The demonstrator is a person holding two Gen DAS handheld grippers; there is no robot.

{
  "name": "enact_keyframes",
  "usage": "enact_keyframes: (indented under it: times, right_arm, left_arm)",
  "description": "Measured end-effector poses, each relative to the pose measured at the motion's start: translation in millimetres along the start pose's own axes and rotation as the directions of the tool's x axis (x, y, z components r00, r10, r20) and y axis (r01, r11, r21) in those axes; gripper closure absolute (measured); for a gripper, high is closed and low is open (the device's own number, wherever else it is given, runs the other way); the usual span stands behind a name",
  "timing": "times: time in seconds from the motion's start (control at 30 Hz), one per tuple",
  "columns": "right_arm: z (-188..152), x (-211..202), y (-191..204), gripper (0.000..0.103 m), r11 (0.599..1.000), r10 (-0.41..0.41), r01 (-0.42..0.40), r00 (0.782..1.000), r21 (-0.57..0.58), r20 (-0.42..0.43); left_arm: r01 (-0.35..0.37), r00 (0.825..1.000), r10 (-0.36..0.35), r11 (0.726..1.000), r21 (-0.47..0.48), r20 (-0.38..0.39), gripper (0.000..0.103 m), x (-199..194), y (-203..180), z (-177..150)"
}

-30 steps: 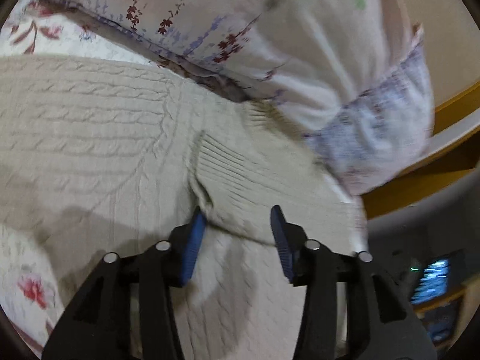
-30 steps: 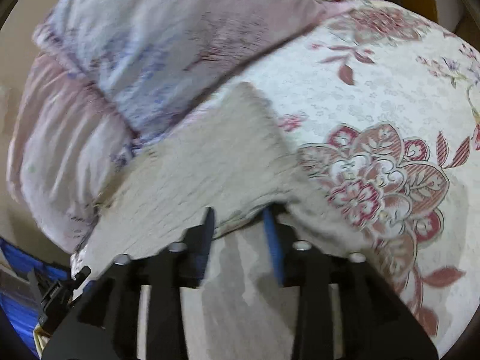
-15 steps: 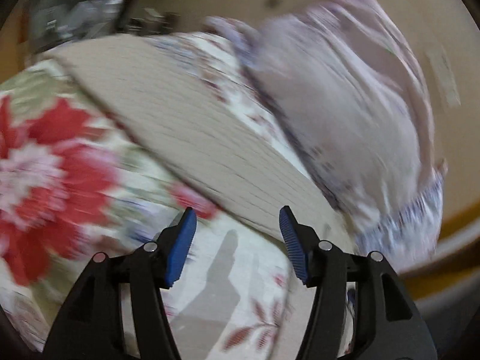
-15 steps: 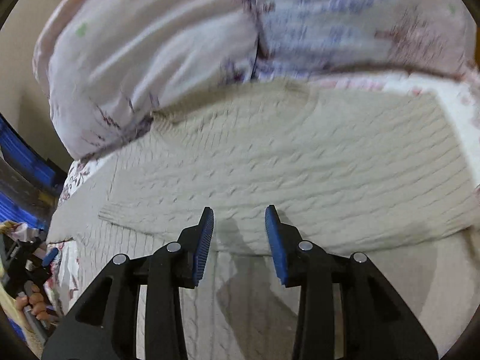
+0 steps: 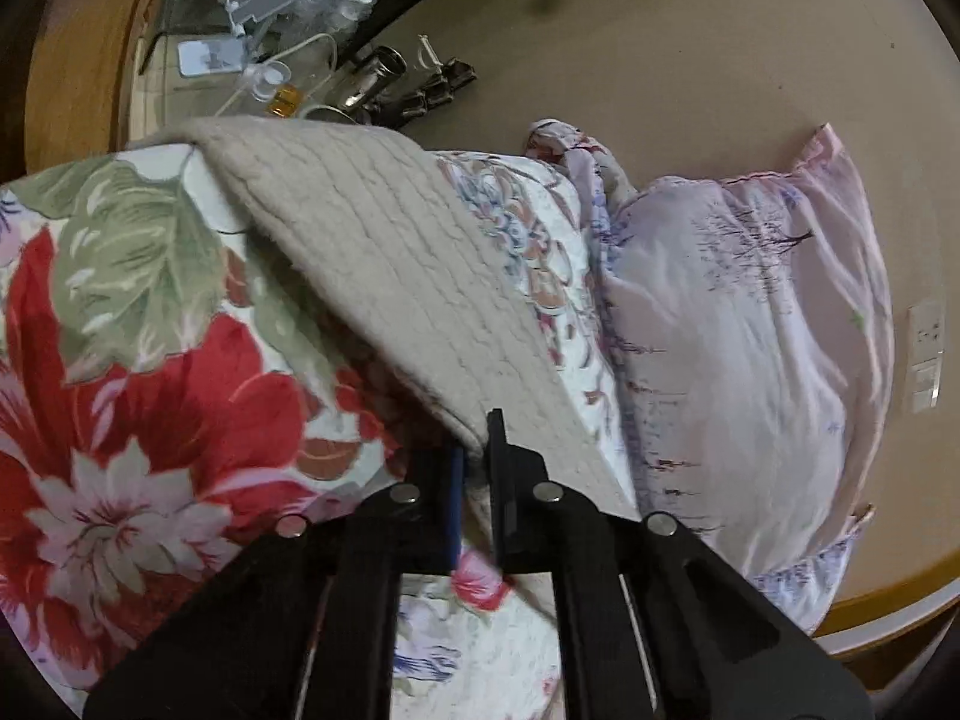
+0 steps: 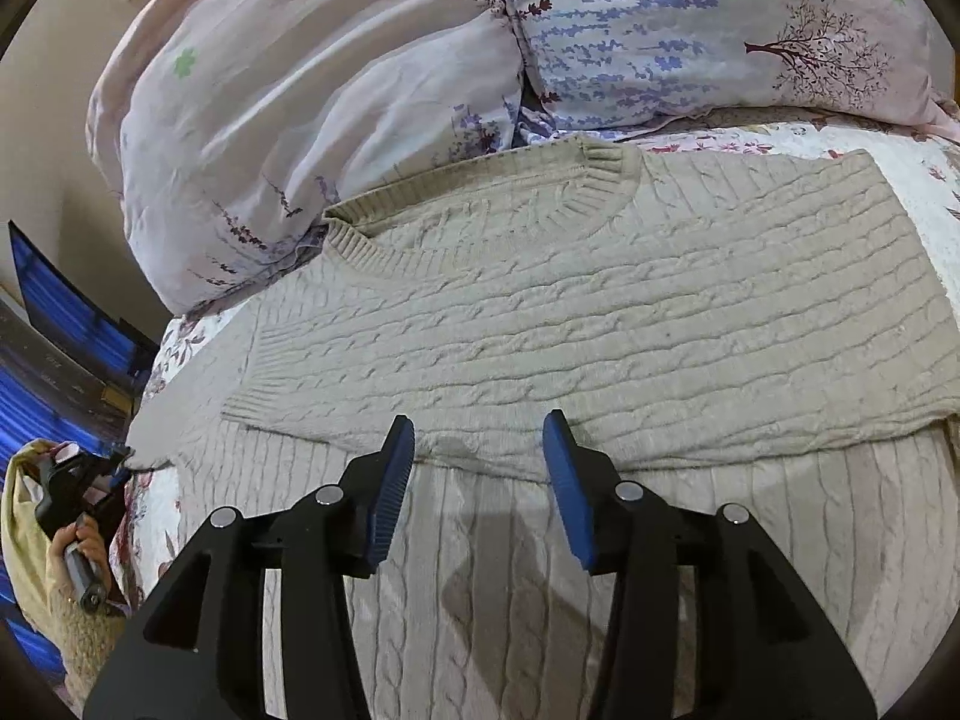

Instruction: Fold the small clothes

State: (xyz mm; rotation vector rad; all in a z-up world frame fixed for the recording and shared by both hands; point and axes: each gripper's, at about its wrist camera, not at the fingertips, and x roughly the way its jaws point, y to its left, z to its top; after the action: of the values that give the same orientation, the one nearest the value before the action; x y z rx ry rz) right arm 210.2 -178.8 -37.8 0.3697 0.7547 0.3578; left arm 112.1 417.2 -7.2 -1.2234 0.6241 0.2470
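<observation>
Left wrist: left tongs (image 5: pixel 474 468) clamped on sweater (image 5: pixel 384 276) edge; right tongs (image 6: pixel 480 480) half-open, empty, above sweater.

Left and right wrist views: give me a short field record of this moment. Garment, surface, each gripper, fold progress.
garment: cream cable-knit sweater, neckline toward the pillows
surface: floral quilt on a bed
left gripper: jaws have just closed, pinching a corner of the sweater's edge
right gripper: jaws have just been opening, nothing between them, above the folded edge
fold progress: one part already folded across the body; far side flat
clutter: small items on a surface beyond the bed
</observation>
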Motion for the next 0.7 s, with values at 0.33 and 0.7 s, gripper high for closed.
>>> enact_keyframes:
  times: [0.33,0.7]
  right_arm:
    - [3.2,-21.3,-15.1,0.049,0.999,0.026,-0.026,0.999,0.033,0.025]
    - [1.3,-36.7,-39.4,0.048,0.998,0.013,-0.017,0.999,0.067,0.05]
  left_arm:
    - [0.221,0.975,-0.215,0.938,0.269,-0.05,0.098,-6.9,-119.8,-57.3]
    - [0.388,0.885,-0.172,0.785,0.482,-0.433,0.097,93.6,-205.2,-238.6]
